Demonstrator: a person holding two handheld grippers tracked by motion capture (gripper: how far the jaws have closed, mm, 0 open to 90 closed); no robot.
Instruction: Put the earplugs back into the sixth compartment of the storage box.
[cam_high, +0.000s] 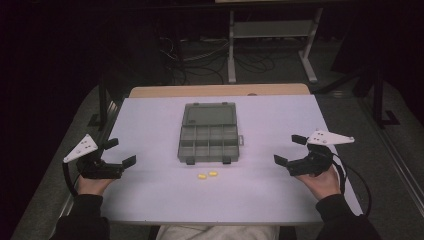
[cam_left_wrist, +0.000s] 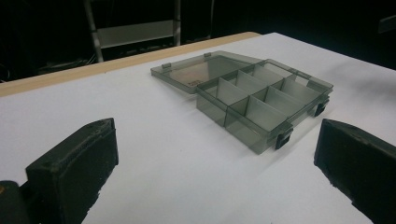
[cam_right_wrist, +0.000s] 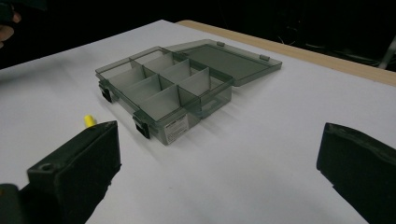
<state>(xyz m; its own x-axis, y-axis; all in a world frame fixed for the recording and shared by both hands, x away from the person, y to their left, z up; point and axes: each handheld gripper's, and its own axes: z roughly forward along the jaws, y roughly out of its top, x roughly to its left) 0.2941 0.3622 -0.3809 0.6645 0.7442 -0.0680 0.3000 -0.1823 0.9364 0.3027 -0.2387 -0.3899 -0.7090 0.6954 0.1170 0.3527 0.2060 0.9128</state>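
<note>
At the centre of the high view, a translucent grey plastic compartment box (cam_high: 208, 144) lies on the white table top (cam_high: 150, 195) with its hinged lid (cam_high: 210, 114) folded flat open toward the top of the frame. Two small yellow pieces (cam_high: 207, 175) sit side by side just below its front edge. The left gripper (cam_high: 120, 153) at the lower left and the right gripper (cam_high: 290, 150) at the lower right each rest in a hand with jaws spread wide and nothing between them, well apart from the box.

A: Where is the compartment box (cam_high: 208, 142)?
B: Mid-table (cam_high: 150, 195), its lid (cam_high: 210, 114) laid flat behind it.
A: And the two small pieces (cam_high: 207, 175)?
B: Side by side, just before the box.
</note>
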